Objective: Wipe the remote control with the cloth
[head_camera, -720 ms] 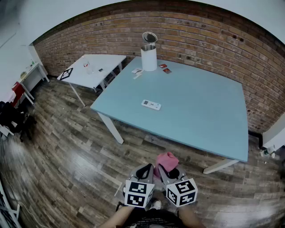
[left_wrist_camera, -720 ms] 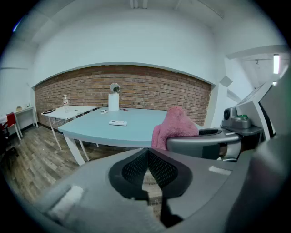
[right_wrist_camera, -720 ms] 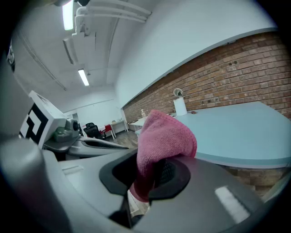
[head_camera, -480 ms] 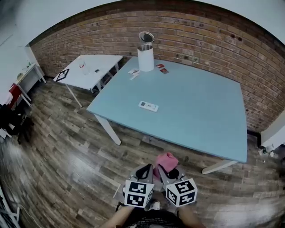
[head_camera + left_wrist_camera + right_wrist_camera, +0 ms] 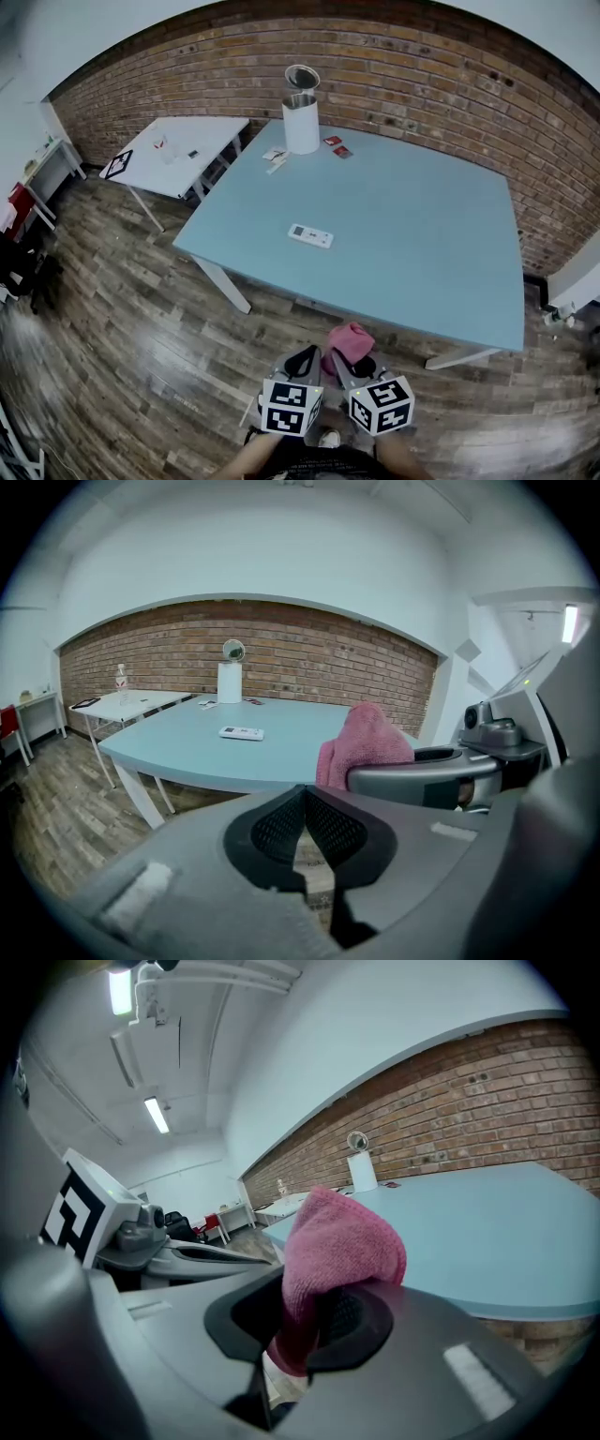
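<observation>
Off the table's (image 5: 441, 281) front edge, my right gripper (image 5: 314, 1324) clamps the cloth (image 5: 339, 1241); left gripper (image 5: 305, 819) closed, empty. Risk (shallow bite): cloth slipping free against the remote (image 5: 310, 235).

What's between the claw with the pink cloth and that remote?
Head view: just wood floor, then bare blue tabletop up to the remote.

Pale blue worktop (image 5: 422, 244) on white legs, standing on a wood-plank floor (image 5: 122, 309) in front of a brick wall (image 5: 422, 84). At its far edge is a white cylindrical container (image 5: 301, 127) topped by a round ring (image 5: 302, 78). Two small red items (image 5: 338, 146) lie just right of the container and white cards (image 5: 275, 156) just left. A second, smaller white worktop (image 5: 178, 155) beside the far left corner carries a black-and-white marker sheet (image 5: 119, 165).
</observation>
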`<state>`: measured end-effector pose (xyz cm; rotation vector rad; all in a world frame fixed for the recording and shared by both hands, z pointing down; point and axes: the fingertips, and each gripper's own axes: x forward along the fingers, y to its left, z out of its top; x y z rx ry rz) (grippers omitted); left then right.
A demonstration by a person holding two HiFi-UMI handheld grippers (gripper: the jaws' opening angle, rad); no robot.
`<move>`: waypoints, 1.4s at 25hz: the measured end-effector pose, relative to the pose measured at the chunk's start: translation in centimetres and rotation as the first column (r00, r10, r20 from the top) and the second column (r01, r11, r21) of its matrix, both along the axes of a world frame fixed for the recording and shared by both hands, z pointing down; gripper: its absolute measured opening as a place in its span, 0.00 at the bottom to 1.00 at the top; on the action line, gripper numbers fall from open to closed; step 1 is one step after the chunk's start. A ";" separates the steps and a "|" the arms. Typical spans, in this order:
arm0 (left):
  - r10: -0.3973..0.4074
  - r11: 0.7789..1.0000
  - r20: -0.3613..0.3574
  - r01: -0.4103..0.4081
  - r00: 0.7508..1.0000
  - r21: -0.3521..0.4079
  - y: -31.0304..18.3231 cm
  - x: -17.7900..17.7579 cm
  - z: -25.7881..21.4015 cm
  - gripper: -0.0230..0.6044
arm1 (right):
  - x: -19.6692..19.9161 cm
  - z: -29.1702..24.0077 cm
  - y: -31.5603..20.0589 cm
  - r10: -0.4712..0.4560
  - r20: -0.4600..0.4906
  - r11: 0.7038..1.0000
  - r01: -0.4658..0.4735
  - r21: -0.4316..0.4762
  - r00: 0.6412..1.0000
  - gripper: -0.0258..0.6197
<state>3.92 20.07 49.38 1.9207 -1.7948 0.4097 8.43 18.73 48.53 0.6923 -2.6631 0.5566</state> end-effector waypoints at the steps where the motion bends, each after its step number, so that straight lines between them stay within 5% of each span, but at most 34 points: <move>1: 0.003 1.000 -0.002 -0.003 1.000 0.000 -0.5 -0.5 0.0 0.04 | -0.5 0.1 -0.4 0.001 -0.003 1.000 -0.001 -0.002 1.000 0.14; 14: 0.050 0.999 -0.025 -0.050 0.998 -0.009 -7.0 -8.3 0.3 0.04 | -7.9 0.0 -6.0 0.030 -0.054 0.999 -0.031 -0.011 0.998 0.14; 22: 0.167 0.986 0.003 -0.166 0.986 -0.021 -11.0 -11.6 0.6 0.04 | -11.3 -0.4 -9.4 0.079 -0.089 0.997 -0.080 -0.011 0.993 0.14; 29: 0.351 0.936 0.110 -0.352 0.930 -0.010 -15.2 -13.6 0.2 0.04 | -13.1 -0.9 -13.0 0.142 -0.095 0.990 -0.143 -0.003 0.985 0.14; 35: 0.507 0.858 0.240 -0.511 0.828 -0.053 -18.9 -15.4 0.0 0.04 | -14.2 -0.6 -16.4 0.215 -0.074 0.976 -0.217 -0.021 0.974 0.14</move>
